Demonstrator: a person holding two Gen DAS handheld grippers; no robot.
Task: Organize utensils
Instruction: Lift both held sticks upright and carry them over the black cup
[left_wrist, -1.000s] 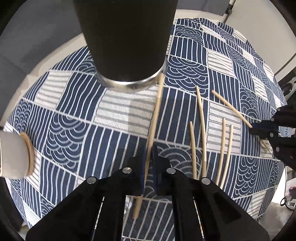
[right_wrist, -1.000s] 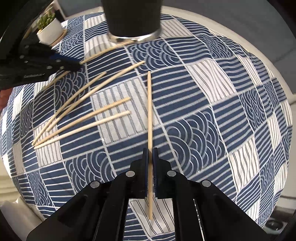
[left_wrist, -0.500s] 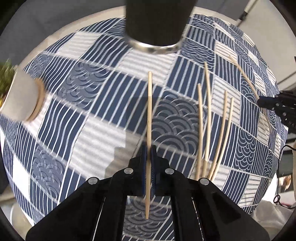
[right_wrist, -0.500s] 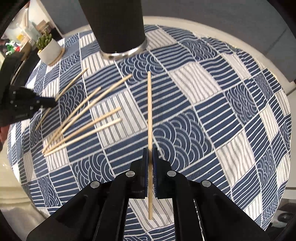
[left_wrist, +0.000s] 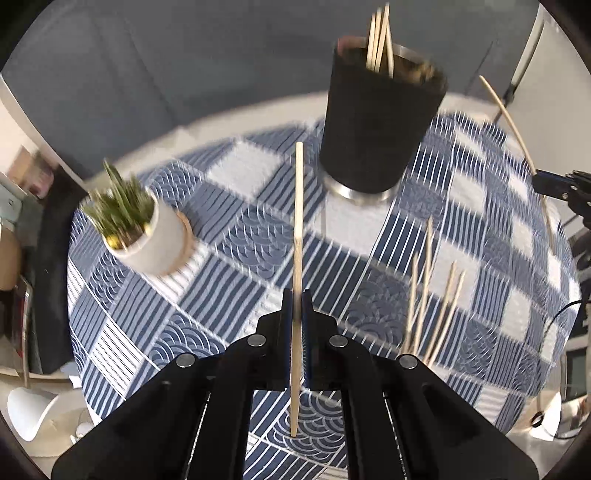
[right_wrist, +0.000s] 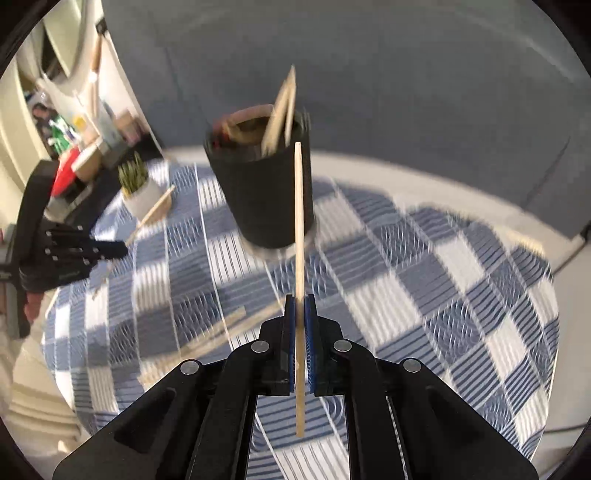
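Observation:
My left gripper (left_wrist: 296, 295) is shut on a wooden chopstick (left_wrist: 297, 229) and holds it above the table, tip pointing toward the black holder cup (left_wrist: 376, 122). The cup has several chopsticks standing in it. My right gripper (right_wrist: 300, 301) is shut on another chopstick (right_wrist: 299, 221), raised in front of the same cup (right_wrist: 258, 195). Several loose chopsticks (left_wrist: 432, 288) lie on the blue patterned tablecloth (left_wrist: 221, 229); they show blurred in the right wrist view (right_wrist: 221, 328). The right gripper shows at the left wrist view's right edge (left_wrist: 554, 184), the left gripper at the right wrist view's left edge (right_wrist: 122, 249).
A small potted plant (left_wrist: 140, 229) in a white pot stands left of the cup, also in the right wrist view (right_wrist: 138, 188). The round table's edge (right_wrist: 480, 199) curves behind the cup, with a grey wall beyond. Clutter stands at the far left.
Both grippers have risen from the table, each lifting its chopstick. The cameras now tilt up, so the cup's rim and the chopsticks inside it show.

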